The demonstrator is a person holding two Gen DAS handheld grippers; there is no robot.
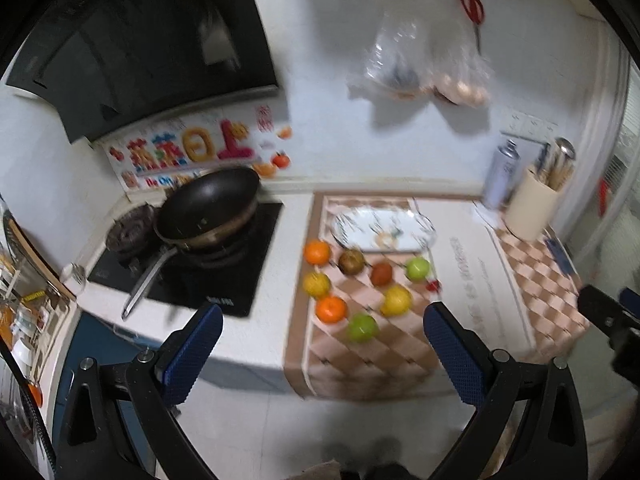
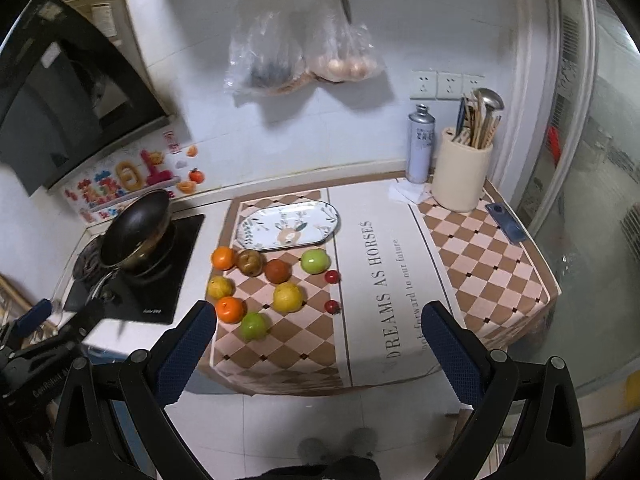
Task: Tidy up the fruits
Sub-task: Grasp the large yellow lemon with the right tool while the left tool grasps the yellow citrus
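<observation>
From the left wrist, the left tongs point(image 1: 322, 334) hang spread wide and hold nothing, raised above the near edge of the surface point(image 1: 256, 344). The picture is blurred, but the fruit shows clearly enough: a loose cluster on the checked cloth point(image 1: 360, 364), straight ahead and between the two arms of the tongs. The nearest piece is a green apple point(image 1: 363, 327), with an orange point(image 1: 331, 309) just left of it and a yellow fruit point(image 1: 396, 300) just behind. Past the cluster lies the patterned plate point(image 1: 384, 226), bare of fruit. A black pan point(image 1: 210, 210) sits on the stove to the left, well apart from the fruit. The right tongs point(image 1: 608, 320) show at the right edge.

From the right wrist, the right tongs point(image 2: 320, 322) are likewise spread and hold nothing. Here the fruit lies ahead and to the left, so the left hand looks the nearer one. The green apple point(image 2: 253, 325) sits just beside the left arm of these tongs; two small red fruits point(image 2: 332, 306) lie at the cluster's right edge. The plate point(image 2: 290, 224) lies behind. A cream utensil pot point(image 2: 460, 178) and a metal can point(image 2: 420, 144) stand far right. Nothing blocks the way.
</observation>
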